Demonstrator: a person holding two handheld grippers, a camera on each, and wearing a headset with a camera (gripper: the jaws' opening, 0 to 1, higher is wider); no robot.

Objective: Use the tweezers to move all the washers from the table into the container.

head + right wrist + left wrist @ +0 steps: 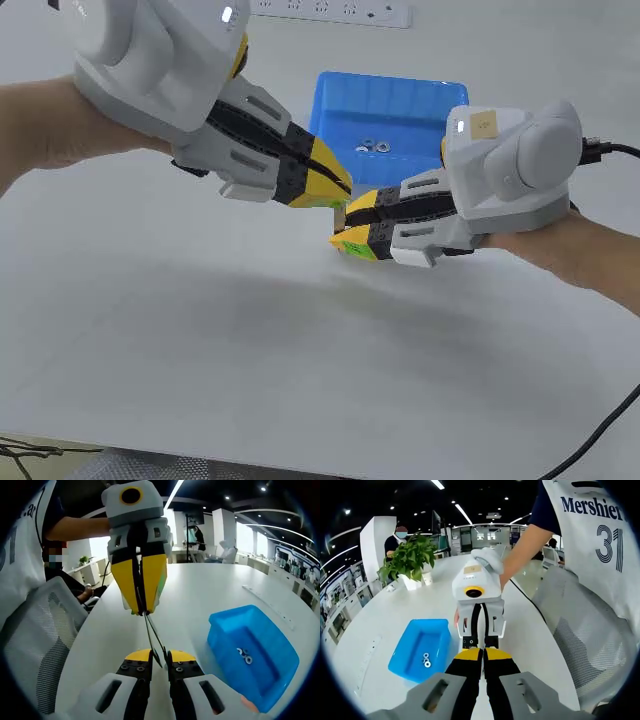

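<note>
L claw (338, 190) & R claw (347, 232) both pinch the tweezers (152, 637) btwn them. Washers (375, 147) lie in the blue box (400, 95). If one pulls too hard, tweezers could slip & fall.

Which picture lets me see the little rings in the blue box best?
The right gripper view: the washers look biggest there, clear on the floor of the blue container. The head view shows them smaller, far back in the container. The left gripper view shows them as tiny pale dots.
</note>
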